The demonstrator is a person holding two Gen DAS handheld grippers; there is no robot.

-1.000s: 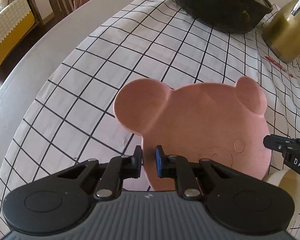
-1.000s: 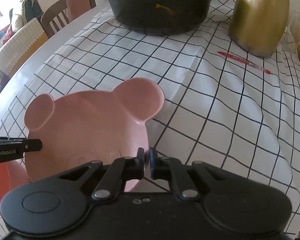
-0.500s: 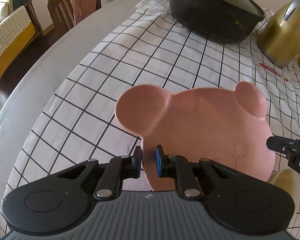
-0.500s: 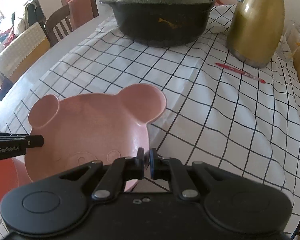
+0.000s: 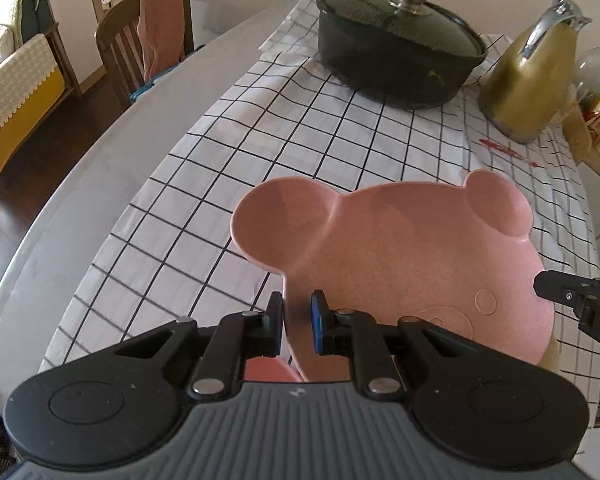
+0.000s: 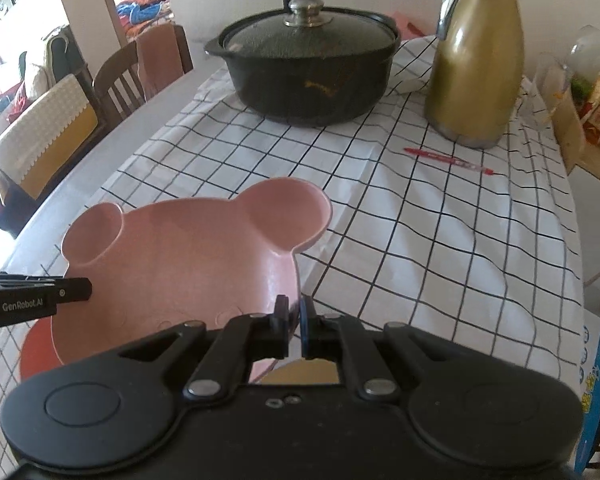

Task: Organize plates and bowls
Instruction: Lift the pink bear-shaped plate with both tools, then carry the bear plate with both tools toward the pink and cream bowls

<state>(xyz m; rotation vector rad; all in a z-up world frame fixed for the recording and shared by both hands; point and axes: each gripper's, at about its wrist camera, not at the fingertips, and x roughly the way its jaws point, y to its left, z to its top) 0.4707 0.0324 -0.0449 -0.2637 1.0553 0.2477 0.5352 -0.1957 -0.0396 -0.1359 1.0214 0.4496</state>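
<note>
A pink bear-shaped plate (image 5: 400, 256) with two round ears is held up above the checked tablecloth (image 5: 300, 148). My left gripper (image 5: 297, 322) is shut on its left rim. My right gripper (image 6: 294, 322) is shut on its right rim, where the plate (image 6: 180, 256) fills the lower left of the right wrist view. A darker reddish-orange dish (image 6: 36, 352) lies under the plate on the left. A pale yellow dish (image 5: 552, 354) peeks out beneath the plate's right side. The right gripper's finger (image 5: 568, 292) shows at the right edge of the left wrist view.
A black lidded pot (image 6: 304, 64) stands at the back of the table. A gold thermos jug (image 6: 476, 60) stands to its right, with a red pen (image 6: 448, 160) in front of it. Wooden chairs (image 5: 140, 52) stand beyond the table's left edge. Boxes and jars (image 6: 592, 108) crowd the far right.
Both grippers have risen and pulled back with the plate held between them. The pot, jug and chairs now show much more fully.
</note>
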